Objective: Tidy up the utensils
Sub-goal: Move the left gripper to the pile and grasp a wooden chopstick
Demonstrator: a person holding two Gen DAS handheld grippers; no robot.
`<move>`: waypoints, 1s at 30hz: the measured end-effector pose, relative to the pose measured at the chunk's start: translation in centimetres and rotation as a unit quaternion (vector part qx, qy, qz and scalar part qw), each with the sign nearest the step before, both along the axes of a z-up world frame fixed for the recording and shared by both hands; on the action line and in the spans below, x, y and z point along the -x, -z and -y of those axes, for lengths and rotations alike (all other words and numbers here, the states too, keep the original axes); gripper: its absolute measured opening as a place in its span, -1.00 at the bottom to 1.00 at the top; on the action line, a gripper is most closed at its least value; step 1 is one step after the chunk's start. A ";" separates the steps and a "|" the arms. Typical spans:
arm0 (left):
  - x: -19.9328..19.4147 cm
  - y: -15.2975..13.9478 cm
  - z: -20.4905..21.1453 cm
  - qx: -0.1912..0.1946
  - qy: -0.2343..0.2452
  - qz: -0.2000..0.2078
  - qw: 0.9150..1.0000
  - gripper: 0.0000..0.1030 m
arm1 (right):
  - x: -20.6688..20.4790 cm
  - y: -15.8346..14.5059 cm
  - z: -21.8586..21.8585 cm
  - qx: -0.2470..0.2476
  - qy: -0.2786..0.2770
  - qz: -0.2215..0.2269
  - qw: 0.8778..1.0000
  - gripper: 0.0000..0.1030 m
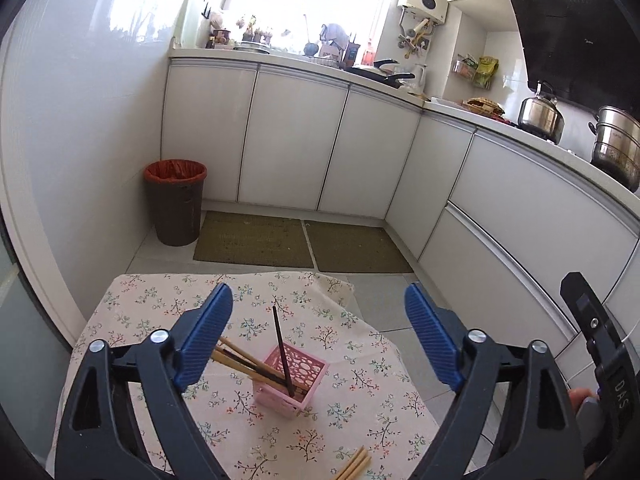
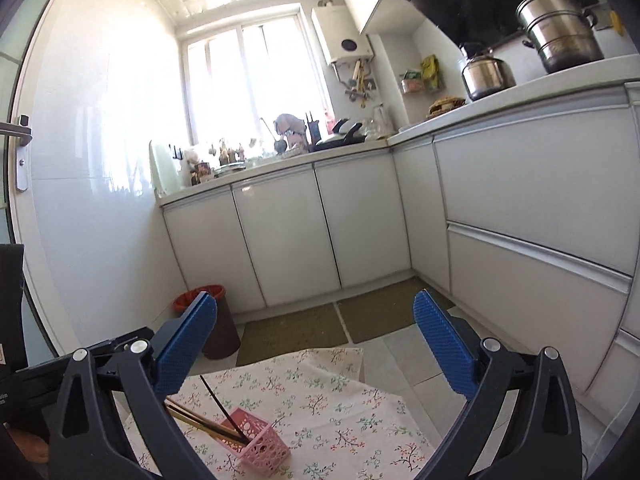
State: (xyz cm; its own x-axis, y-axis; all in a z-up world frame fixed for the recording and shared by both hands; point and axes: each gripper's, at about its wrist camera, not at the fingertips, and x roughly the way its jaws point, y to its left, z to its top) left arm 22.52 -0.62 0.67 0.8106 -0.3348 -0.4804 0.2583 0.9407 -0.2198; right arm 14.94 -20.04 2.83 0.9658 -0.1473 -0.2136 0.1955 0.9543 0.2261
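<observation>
We have a pink holder point(image 1: 290, 380) standing on the cloth-covered surface point(image 1: 360, 392), our landmark. Inside it: several chopsticks. One dark chopstick point(image 1: 280, 344) stands nearly upright in the holder, leaning on its near rim. The rest, light and dark point(image 1: 240, 360), lean hard out over the holder's left rim, probably because the holder is short and shallow so long sticks tip over the edge. More light chopsticks point(image 1: 354, 465) lie loose on the cloth, nearer to us than the holder and a bit right of it, not yet put away. So by our read the sorting is partly done.

Left tool point(image 1: 318, 334): jaws spread wide, nothing between the pads, touching nothing. It hangs above and on the near side of the holder, angled down at it. Its left pad sits in front of the leaning sticks in the left wrist view, but we see no contact.

Right tool point(image 2: 316, 344): jaws spread wide too, empty, pointing more level, past the holder point(image 2: 260, 440) toward the cabinets. The holder sits low in that view, under and left of the gap.

Likely next: one tool goes for the loose sticks near the holder. Risk: knocking the light holder or the leaning bunch.
</observation>
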 end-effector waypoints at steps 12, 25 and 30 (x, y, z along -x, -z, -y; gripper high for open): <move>3.3 3.3 -0.6 -0.012 0.024 -0.089 0.996 0.86 | 1.6 3.3 2.2 -0.085 -0.035 -0.122 0.988 0.87; 2.2 13.7 3.2 -0.103 0.068 -0.257 0.958 0.86 | 3.4 13.9 4.7 -0.171 -0.022 -0.328 0.929 0.87; 0.5 17.4 5.8 -0.135 0.087 -0.320 0.934 0.85 | 3.6 17.8 7.6 -0.232 0.012 -0.403 0.885 0.87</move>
